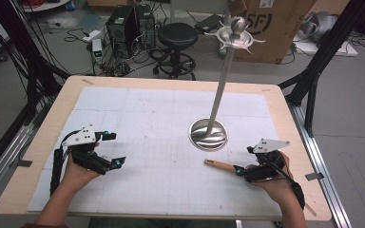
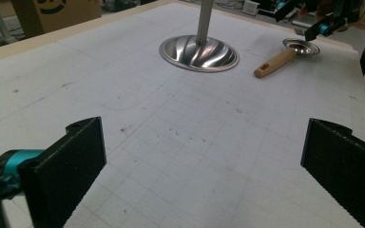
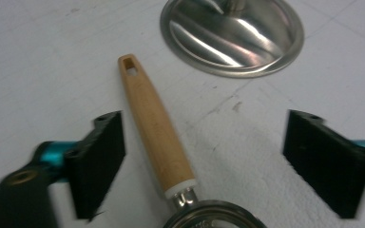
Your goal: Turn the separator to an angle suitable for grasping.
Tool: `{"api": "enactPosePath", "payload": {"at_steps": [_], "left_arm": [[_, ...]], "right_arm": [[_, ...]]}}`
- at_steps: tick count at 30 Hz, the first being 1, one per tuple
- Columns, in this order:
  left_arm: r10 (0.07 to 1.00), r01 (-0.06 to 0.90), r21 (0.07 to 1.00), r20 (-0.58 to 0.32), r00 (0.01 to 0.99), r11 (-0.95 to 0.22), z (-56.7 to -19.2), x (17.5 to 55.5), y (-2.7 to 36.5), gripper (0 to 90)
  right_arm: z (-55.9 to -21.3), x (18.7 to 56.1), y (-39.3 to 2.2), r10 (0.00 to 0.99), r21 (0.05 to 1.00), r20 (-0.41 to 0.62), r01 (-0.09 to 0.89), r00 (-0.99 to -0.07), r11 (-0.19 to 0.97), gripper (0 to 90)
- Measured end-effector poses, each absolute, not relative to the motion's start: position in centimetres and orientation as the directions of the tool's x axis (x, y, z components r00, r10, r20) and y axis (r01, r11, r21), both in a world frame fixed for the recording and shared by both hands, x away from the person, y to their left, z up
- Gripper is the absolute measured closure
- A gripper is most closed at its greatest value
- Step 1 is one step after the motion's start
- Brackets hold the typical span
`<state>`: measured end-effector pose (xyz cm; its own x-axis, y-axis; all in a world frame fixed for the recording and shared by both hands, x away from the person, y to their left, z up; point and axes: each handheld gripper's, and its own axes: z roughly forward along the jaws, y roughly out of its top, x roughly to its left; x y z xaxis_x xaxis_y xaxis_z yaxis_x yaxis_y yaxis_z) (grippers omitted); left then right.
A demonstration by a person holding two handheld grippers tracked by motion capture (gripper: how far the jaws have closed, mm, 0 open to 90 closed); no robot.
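I am holding my right gripper (image 1: 238, 171) low over the small strainer (image 3: 171, 156) with the wooden handle (image 3: 155, 127), which is lying flat on the white mat (image 1: 161, 142) of the desk (image 1: 43, 137), near the right front corner. The fingers (image 3: 97, 161) of this gripper are standing spread, one on each side of the handle, and they are not touching it; there is free mat between each pad and the wood. The long axis of the handle is running away from me and a little to the left, toward the round steel base (image 3: 233, 35) of the tall stand (image 1: 222, 76). Its end with the small hole is pointing at that base, and the metal bowl of the strainer is lying just under my wrist. So the handle is crossing the gap between my fingers, which I think is good for closing on it.

My left gripper (image 1: 114, 149) is resting well apart, on the left side of the mat, with its fingers (image 2: 66, 171) wide open and holding nothing. The right hand is clearly the nearer one.
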<state>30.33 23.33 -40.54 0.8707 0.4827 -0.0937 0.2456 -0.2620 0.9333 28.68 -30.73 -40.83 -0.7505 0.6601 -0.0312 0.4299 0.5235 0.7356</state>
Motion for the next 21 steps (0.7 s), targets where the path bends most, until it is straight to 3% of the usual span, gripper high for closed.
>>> {"api": "enactPosePath", "payload": {"at_steps": [7,10,11,21], "left_arm": [[0.482,0.246,0.931,-0.091,0.871,-0.268,-40.6,30.3,23.3,1.6],[0.478,0.245,0.931,-0.091,0.874,-0.272,-40.6,30.4,23.3,1.6],[0.478,0.246,0.931,-0.091,0.873,-0.272,-40.7,30.4,23.2,1.6],[0.483,0.249,0.928,-0.089,0.871,-0.277,-40.7,30.4,23.2,1.6]], "right_arm": [[-40.7,28.7,-30.2,0.641,0.696,-0.045,0.437,-0.766,0.570,18.0],[-40.7,28.7,-30.1,0.628,0.683,-0.047,0.435,-0.776,0.588,24.7],[-40.7,28.8,-30.0,0.594,0.657,-0.018,0.438,-0.804,0.613,32.6],[-41.1,28.9,-29.4,0.588,0.603,-0.042,0.449,-0.808,0.660,33.3]]}}
